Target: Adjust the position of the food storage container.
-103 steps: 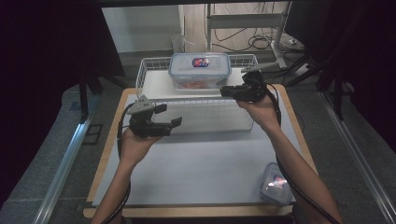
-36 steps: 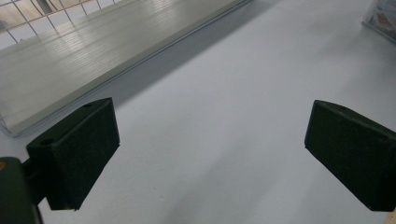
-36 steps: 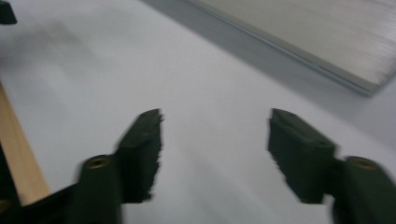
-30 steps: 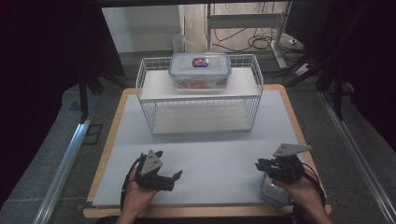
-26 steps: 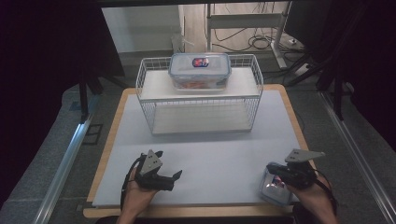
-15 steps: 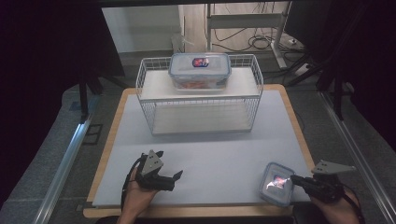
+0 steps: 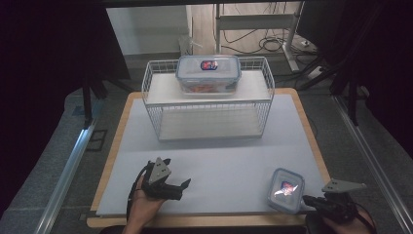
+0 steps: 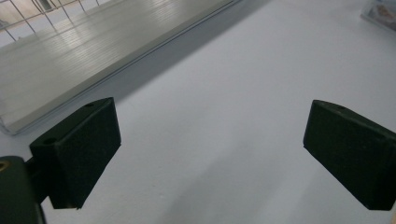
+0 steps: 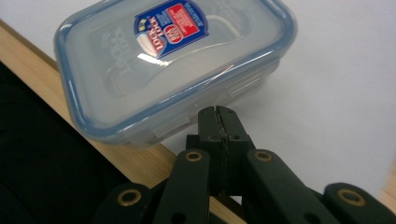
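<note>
The right gripper [image 9: 218, 116], jaws pressed together on nothing, sits just beside the small lidded container [image 7: 286, 189] at the table's near right edge. To grasp it well, spread the jaws first, then straddle its short sides squarely. The left gripper [image 7: 171, 187] rests near left, jaws apart

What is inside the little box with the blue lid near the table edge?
The little box is shut under its cloudy lid with a red and blue sticker. Through the lid nothing clear shows, so what is inside, if anything, cannot be told. It sits on the white mat.
</note>
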Motion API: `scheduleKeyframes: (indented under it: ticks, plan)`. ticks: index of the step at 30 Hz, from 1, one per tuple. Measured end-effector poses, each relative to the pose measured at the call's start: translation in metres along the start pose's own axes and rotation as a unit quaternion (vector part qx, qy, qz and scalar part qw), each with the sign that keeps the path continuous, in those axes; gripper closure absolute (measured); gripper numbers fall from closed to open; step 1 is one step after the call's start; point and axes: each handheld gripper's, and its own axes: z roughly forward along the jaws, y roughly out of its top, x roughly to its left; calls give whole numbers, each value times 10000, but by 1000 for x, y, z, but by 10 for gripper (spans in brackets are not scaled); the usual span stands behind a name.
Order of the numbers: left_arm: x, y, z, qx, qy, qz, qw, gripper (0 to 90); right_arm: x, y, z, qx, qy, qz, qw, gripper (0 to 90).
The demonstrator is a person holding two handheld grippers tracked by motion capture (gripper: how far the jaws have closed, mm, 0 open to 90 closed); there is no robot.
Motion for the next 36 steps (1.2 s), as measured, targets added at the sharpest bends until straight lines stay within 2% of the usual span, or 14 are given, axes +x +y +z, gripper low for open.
scheduleKeyframes:
  ticks: [3,10,15,20,27,32,36]
  plan:
    - [0,0,1,21,-17,3,10000,39,4,5,5,4,70,-71,10000,897]
    - [-1,0,3,98,-98,6,9999,43,18,28,27,43,293,-382,9988,896]
    - [-1,0,3,106,-106,1,9999,43,32,45,48,52,542,-643,9964,896]
    - [0,-1,3,97,-116,-37,9999,43,42,58,67,123,758,-778,9940,896]
    - [3,-2,3,122,-111,-84,9998,44,55,74,88,121,1146,-872,9895,897]
    - [6,-4,3,111,-68,-168,9998,46,70,87,101,107,1354,-1059,9851,897]
    - [10,-5,2,146,-18,-274,9995,48,84,98,114,62,1455,-1296,9808,897]
